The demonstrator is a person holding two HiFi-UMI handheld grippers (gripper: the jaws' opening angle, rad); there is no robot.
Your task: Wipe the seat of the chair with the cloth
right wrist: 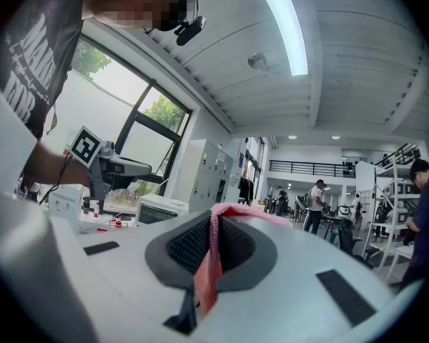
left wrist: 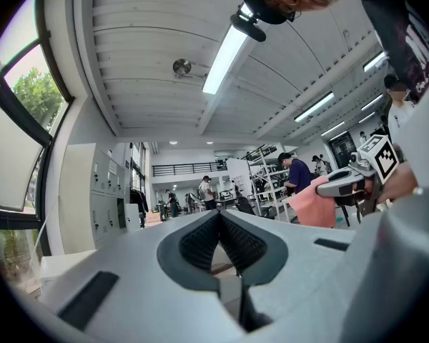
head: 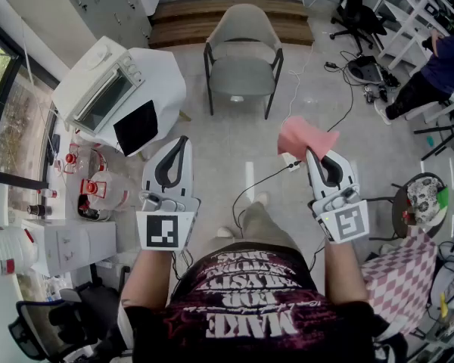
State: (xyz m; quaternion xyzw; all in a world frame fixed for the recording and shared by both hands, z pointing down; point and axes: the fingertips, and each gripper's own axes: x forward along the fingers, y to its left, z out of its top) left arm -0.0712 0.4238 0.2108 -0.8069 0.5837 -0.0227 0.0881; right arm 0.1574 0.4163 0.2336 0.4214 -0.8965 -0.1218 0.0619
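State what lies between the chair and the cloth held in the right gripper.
Only bare floor, seen in the head view, separates the cloth from the chair.

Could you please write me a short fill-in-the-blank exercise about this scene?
1. The right gripper is shut on a ____ cloth.
2. The left gripper, fingers together, holds ____.
3. Nothing lies on the chair's ____.
4. The toaster oven stands on the person's ____ side.
Missing words: pink; nothing; seat; left.
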